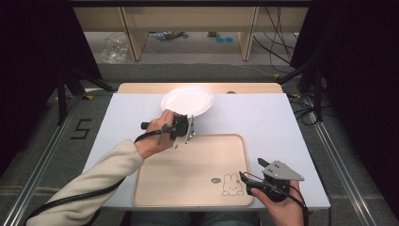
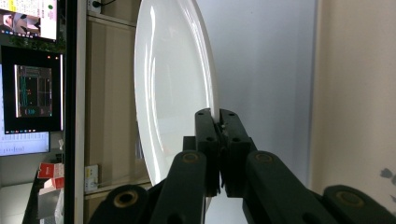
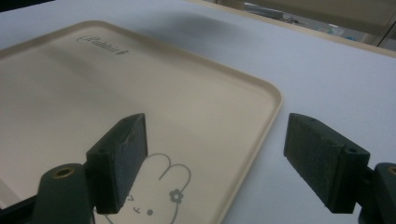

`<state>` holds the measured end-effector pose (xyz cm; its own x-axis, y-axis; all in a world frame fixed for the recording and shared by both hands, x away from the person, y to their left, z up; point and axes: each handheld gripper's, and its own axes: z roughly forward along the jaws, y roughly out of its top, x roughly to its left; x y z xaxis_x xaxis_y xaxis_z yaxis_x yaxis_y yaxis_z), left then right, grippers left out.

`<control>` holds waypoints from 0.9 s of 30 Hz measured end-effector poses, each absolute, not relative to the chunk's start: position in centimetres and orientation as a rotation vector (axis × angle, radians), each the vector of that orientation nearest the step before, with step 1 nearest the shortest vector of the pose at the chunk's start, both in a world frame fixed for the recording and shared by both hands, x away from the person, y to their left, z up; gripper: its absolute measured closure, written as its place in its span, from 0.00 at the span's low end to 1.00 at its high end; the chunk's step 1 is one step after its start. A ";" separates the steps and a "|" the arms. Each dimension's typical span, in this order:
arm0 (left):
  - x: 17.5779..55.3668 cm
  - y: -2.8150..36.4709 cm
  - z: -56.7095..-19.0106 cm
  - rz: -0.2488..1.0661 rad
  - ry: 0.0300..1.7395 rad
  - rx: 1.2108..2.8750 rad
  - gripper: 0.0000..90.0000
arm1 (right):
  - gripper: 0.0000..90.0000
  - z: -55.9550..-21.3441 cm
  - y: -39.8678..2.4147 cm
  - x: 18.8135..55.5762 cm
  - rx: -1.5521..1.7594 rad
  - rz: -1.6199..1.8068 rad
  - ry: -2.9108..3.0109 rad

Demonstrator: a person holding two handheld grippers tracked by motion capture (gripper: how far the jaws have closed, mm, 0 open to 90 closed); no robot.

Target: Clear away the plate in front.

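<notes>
White plate (image 1: 187, 100) is pinched at its rim by the closed left gripper (image 1: 187, 128) beyond the tray (image 1: 155, 188); right gripper (image 3: 215, 158) waits open; next, I judge, lower it flat onto the tray.

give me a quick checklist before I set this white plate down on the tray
1. Left gripper shut on the white plate at its rim: ok.
2. Plate off the table: cannot tell.
3. Tray bare where the plate would land: ok.
4. Right gripper clear of the drop spot: not ok, its open jaws straddle the tray's near right rim.
5. Tray flat on the table: ok.
</notes>
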<state>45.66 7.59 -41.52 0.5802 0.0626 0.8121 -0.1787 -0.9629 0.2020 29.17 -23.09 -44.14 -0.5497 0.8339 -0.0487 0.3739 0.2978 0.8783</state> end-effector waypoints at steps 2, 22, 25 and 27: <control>45.5 7.7 -41.5 1.326 -0.098 2.547 0.98 | 0.25 -44.2 -23.1 29.2 1.067 1.191 2.060; 41.6 9.0 -41.1 1.344 -0.147 2.516 0.98 | 0.25 -44.0 -23.2 29.1 1.068 1.185 2.057; 41.3 9.1 -41.0 1.349 -0.152 2.512 0.98 | 0.25 -44.0 -23.3 29.2 1.053 1.183 2.046; 41.2 9.1 -40.9 1.349 -0.152 2.512 0.98 | 0.25 -44.0 -23.3 29.2 1.054 1.184 2.044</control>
